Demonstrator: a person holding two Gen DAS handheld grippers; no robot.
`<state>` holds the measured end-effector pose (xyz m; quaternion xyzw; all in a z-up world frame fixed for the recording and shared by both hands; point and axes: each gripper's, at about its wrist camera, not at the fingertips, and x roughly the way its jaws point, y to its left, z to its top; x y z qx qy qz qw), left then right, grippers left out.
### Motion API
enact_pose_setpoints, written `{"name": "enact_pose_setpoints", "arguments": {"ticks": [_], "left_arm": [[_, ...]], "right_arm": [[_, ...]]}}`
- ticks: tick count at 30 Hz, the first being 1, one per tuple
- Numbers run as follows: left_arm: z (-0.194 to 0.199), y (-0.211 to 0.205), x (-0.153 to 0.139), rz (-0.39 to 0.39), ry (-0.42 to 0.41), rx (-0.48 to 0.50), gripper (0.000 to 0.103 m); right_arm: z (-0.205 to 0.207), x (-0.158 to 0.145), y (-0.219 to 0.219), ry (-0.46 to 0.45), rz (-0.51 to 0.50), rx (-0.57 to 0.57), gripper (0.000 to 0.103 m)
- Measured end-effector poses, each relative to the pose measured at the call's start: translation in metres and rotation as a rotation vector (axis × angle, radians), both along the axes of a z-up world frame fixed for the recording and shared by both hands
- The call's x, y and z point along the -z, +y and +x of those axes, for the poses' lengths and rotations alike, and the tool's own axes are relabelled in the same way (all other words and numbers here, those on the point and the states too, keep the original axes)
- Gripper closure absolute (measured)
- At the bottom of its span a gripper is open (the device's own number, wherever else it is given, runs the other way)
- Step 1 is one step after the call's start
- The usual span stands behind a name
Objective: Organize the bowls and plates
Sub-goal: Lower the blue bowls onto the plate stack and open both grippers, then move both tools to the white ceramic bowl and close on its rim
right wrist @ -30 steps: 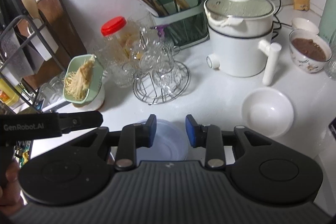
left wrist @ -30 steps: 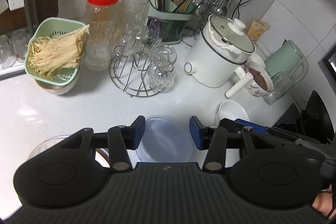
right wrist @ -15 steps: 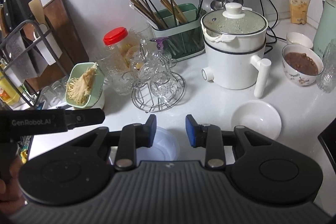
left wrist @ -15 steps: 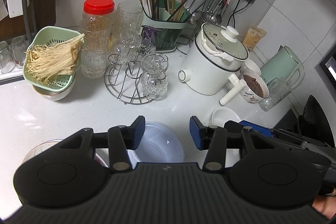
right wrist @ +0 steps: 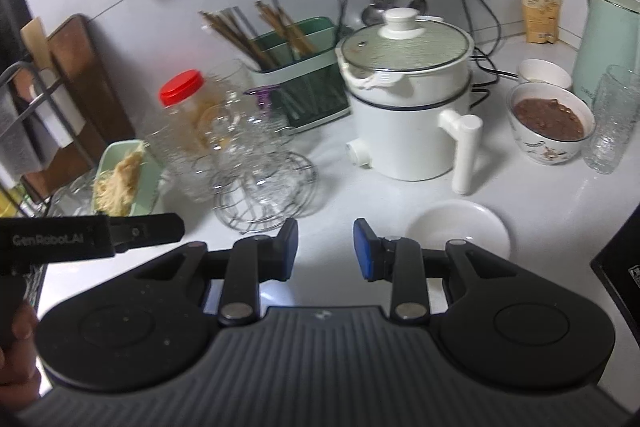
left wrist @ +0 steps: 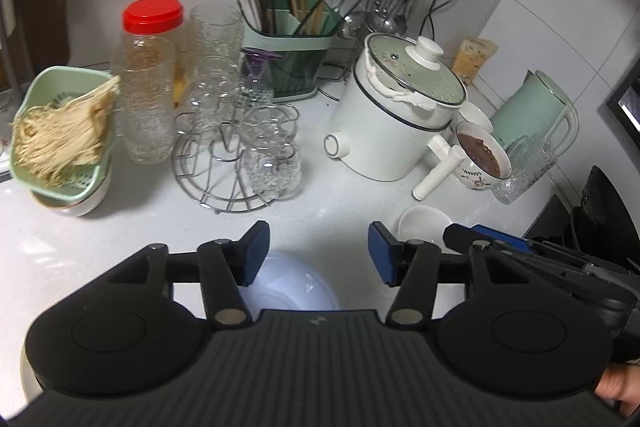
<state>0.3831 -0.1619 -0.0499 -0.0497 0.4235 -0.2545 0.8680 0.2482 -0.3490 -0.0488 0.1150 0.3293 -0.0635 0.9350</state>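
A pale bluish bowl (left wrist: 294, 287) sits on the white counter (left wrist: 328, 211), close under my left gripper (left wrist: 318, 253). That gripper's jaws are opening and nothing is between the blue pads. A small white bowl (left wrist: 420, 221) lies to its right, partly behind my right gripper's finger (left wrist: 486, 239). In the right wrist view the same white bowl (right wrist: 460, 231) rests right of my right gripper (right wrist: 326, 249), which stands open and empty. The bluish bowl is almost hidden under it. The left gripper's body (right wrist: 100, 237) shows at the left edge.
Behind stand a white electric pot (left wrist: 394, 123), a bowl of brown food (left wrist: 482, 155), a glass tumbler (left wrist: 524, 167), a green kettle (left wrist: 536, 111), a wire rack of glasses (left wrist: 240, 147), a red-lidded jar (left wrist: 148, 83), a chopstick holder (left wrist: 296, 59) and a green colander of mushrooms (left wrist: 60, 135).
Both grippers have drawn back from the counter, so the bluish bowl has slid toward the bottom of both views. The left jaws stand wider apart than before.
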Motion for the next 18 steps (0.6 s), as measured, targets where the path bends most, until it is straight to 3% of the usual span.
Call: {"name": "enact_pose_setpoints", "arguments": {"ticks": [3, 5, 7, 18], "left_arm": [[0.008, -0.013, 0.005, -0.004, 0.002, 0.014, 0.028], [0.013, -0.021, 0.009, -0.009, -0.001, 0.039, 0.027], [0.020, -0.033, 0.019, 0.004, 0.014, 0.062, 0.027], [0.049, -0.085, 0.064, 0.022, 0.096, 0.172, 0.027]], "right_arm": [[0.000, 0.001, -0.012, 0.002, 0.002, 0.034, 0.060], [-0.001, 0.002, -0.020, -0.005, -0.005, 0.053, 0.032], [-0.001, 0.006, -0.030, 0.000, 0.000, 0.084, 0.020], [0.002, 0.048, -0.074, 0.053, 0.057, 0.235, 0.021]]}}
